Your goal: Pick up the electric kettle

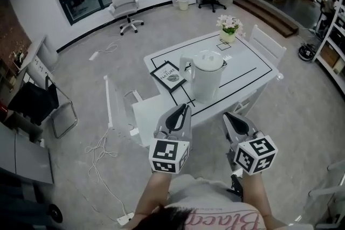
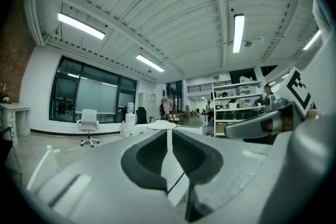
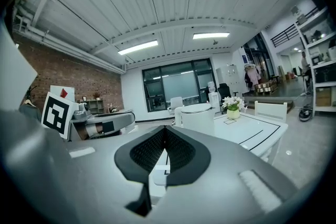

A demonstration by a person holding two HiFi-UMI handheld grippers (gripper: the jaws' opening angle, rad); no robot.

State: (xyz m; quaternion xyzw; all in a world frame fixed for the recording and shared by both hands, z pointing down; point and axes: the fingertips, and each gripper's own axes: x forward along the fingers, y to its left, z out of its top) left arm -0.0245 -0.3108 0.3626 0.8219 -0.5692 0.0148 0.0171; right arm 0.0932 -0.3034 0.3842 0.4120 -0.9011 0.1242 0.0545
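The white electric kettle (image 1: 207, 75) stands upright with its lid on, near the front edge of the white table (image 1: 253, 62); its handle faces left. The right gripper view shows the kettle (image 3: 198, 118) just beyond the jaws. Both grippers hover side by side in front of the table, short of the kettle and apart from it. My left gripper (image 1: 186, 106) is shut with nothing in it, its tips meeting (image 2: 169, 131). My right gripper (image 1: 226, 114) is likewise shut and empty (image 3: 165, 128).
A dark book (image 1: 168, 75) lies left of the kettle, and a pot of flowers (image 1: 228, 29) stands at the table's far end. White chairs sit at the near left (image 1: 145, 116) and far right (image 1: 267, 43). Cables (image 1: 102, 151) trail on the floor to the left.
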